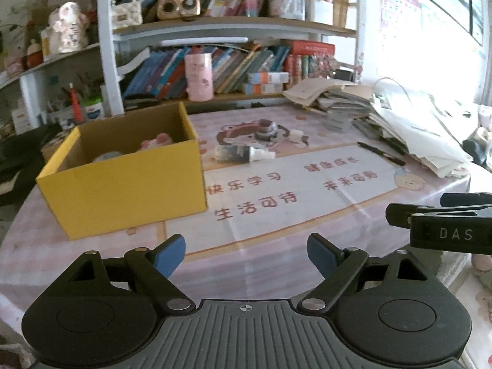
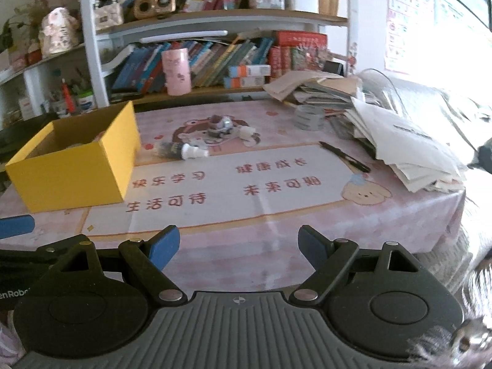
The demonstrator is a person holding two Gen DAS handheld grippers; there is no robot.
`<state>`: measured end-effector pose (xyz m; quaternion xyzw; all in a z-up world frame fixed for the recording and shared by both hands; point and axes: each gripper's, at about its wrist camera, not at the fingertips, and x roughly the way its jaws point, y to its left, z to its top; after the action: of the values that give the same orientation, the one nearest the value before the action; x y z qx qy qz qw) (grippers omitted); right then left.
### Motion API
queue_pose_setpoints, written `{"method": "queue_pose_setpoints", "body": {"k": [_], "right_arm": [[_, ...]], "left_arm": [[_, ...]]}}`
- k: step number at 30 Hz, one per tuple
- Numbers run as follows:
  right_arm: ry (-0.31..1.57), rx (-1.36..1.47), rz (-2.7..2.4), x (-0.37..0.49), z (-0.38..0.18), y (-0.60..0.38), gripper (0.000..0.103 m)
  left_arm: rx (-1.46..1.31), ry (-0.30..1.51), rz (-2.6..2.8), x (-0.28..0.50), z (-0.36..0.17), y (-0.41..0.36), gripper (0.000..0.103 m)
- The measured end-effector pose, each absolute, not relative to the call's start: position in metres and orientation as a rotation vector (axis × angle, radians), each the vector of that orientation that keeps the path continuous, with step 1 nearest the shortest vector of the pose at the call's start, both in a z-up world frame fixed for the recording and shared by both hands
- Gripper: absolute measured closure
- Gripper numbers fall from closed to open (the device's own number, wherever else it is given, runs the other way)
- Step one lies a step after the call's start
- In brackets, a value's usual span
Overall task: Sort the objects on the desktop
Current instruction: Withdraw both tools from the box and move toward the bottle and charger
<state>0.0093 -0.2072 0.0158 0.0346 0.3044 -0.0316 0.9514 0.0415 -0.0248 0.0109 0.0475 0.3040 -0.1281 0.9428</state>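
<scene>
Pink checked cloth covers the desk (image 1: 92, 264) under both of your tools, with a pale printed mat (image 1: 307, 190) laid over it straight ahead of the fingers. Past the mat, a bookshelf (image 2: 215, 21) packed with books runs across the far side. Ahead and to the right of both grippers, a loose heap of papers and notebooks (image 2: 399, 135) spreads along the desk edge. Ahead and to the left of your left gripper (image 1: 246, 253) sits the yellow cardboard box (image 1: 123, 184), open at the top, with a pink item and a grey item lying inside; what they are is too blurred to tell. Your left gripper hangs just above the cloth with its blue pads spread wide and nothing between them. Your right gripper (image 2: 239, 244) is level with it, just to its right, equally wide apart and equally empty. Beyond the left gripper and just right of the box, a small spray bottle (image 1: 243, 153) lies on its side on the mat. Farther out, behind the bottle, a small toy car (image 2: 220, 127) stands on the cartoon bear print. Ahead and to the right, a black pen (image 2: 344, 156) lies on the mat near the foot of the paper heap.
</scene>
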Motion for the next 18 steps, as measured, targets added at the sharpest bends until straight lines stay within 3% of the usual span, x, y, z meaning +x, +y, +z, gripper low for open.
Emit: {"method": "queue_pose_setpoints", "body": {"k": [18], "right_arm": [[0.663, 0.091, -0.106, 0.024, 0.010, -0.231, 0.020]], "left_arm": [[0.132, 0.638, -0.335, 0.064, 0.007, -0.057, 0.014]]}}
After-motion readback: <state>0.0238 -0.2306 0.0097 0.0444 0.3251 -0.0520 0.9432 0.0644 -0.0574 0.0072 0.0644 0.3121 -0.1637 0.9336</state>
